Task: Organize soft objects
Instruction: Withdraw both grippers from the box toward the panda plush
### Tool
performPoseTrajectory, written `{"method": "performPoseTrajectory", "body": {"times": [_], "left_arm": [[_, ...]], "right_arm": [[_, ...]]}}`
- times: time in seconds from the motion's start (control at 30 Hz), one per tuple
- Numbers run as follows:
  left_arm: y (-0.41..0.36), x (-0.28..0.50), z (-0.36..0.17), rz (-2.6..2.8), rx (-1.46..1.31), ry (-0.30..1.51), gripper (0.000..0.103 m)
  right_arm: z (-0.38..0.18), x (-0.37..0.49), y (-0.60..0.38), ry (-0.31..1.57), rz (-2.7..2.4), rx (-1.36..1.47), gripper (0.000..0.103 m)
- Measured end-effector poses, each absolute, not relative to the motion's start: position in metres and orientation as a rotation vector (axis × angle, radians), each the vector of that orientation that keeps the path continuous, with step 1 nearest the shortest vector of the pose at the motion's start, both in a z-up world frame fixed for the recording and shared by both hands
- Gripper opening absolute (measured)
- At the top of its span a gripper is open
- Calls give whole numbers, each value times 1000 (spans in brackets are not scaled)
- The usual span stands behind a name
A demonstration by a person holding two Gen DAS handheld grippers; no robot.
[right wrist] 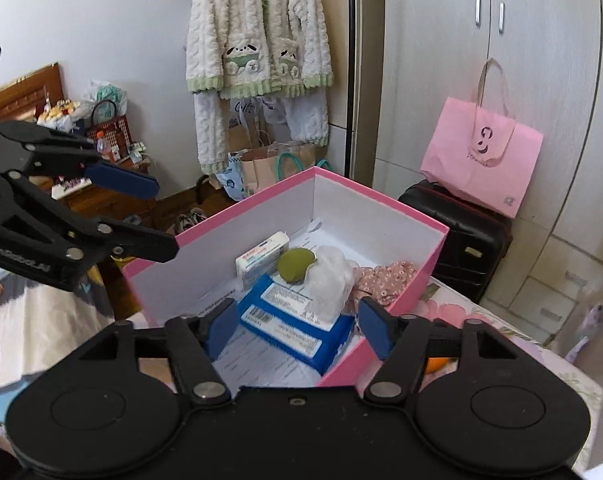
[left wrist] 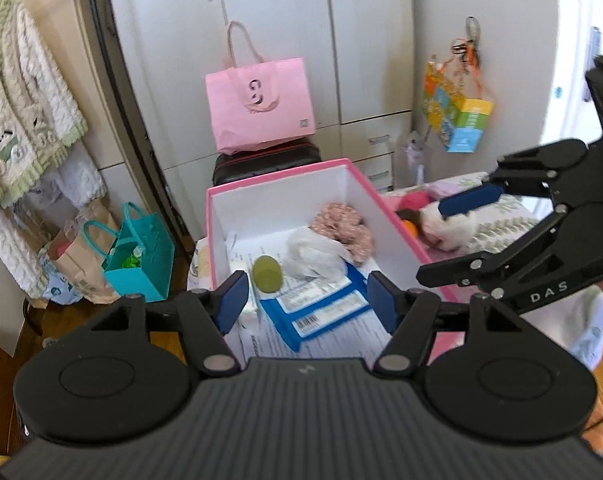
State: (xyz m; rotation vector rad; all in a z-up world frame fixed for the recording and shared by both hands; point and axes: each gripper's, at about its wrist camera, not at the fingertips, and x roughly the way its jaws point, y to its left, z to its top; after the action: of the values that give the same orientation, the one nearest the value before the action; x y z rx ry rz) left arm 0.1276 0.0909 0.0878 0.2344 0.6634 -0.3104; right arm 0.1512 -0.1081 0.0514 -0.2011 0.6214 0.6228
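Pink box [left wrist: 217, 216], open-topped, white inside, standing on a bed with a floral cover [right wrist: 453, 312]. Contents, lying on printed paper sheets [left wrist: 357, 332]: two blue wipe packs [left wrist: 317, 308] side by side near the front; a white packet [right wrist: 261, 258] toward the left wall; a round olive-green item [right wrist: 295, 265] just beside that packet; a crumpled white plastic bag [right wrist: 333, 280] resting partly on the blue packs; a pink floral cloth [left wrist: 341, 224] bunched against the right wall. Left gripper [left wrist: 307, 300]: held above the near edge of the box, jaws apart, nothing between the blue pads. Right gripper [right wrist: 297, 326]: likewise above the box edge, jaws apart and empty; seen from the left camera it reaches in from the right [left wrist: 437, 240], its upper finger over the bed. Soft items outside the box, on the bed to its right: a white fluffy thing [left wrist: 445, 224], a pink round thing [left wrist: 415, 199] and something orange [left wrist: 408, 227], too blurred to identify further. Surroundings: pink tote bag [left wrist: 261, 104] on top of a black suitcase [right wrist: 461, 240]; grey wardrobe [left wrist: 285, 20] behind; teal handbag [left wrist: 141, 264] and brown paper bag [left wrist: 75, 268] on the wooden floor; cream fleece jacket with green trim [right wrist: 257, 28] hanging on the wall; colourful bag [left wrist: 457, 108] hung on a wardrobe door.
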Motion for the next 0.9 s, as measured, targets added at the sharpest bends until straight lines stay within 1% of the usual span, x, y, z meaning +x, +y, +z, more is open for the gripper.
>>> {"method": "performPoseTrajectory", "body": {"times": [0.1,0.23,0.33,0.47,0.53,0.7,0.8,0.9], "left_arm": [[86,110,93,-339,245,667,68],[77,87,95,-367,294,658,73],[70,72,95,-393,332,654,76],[59,53,93,-451,364,670,79],[53,44,91,-475,376,671,83],[37,27,82,-528,393,664,89],[27,26,72,-594,355,691,95],[14,25,62,-631,344,728,95]], "right_arm": [[58,131,-107,611,601,-238,78],[65,104,-109,605,597,-256,86],[70,84,-113,599,600,-259,89],[74,60,-121,601,618,-286,89],[74,48,-127,603,612,-287,90],[66,21,-154,601,581,-265,91],[57,7,-172,589,558,-252,91],[47,-3,-187,578,551,-241,91]]}}
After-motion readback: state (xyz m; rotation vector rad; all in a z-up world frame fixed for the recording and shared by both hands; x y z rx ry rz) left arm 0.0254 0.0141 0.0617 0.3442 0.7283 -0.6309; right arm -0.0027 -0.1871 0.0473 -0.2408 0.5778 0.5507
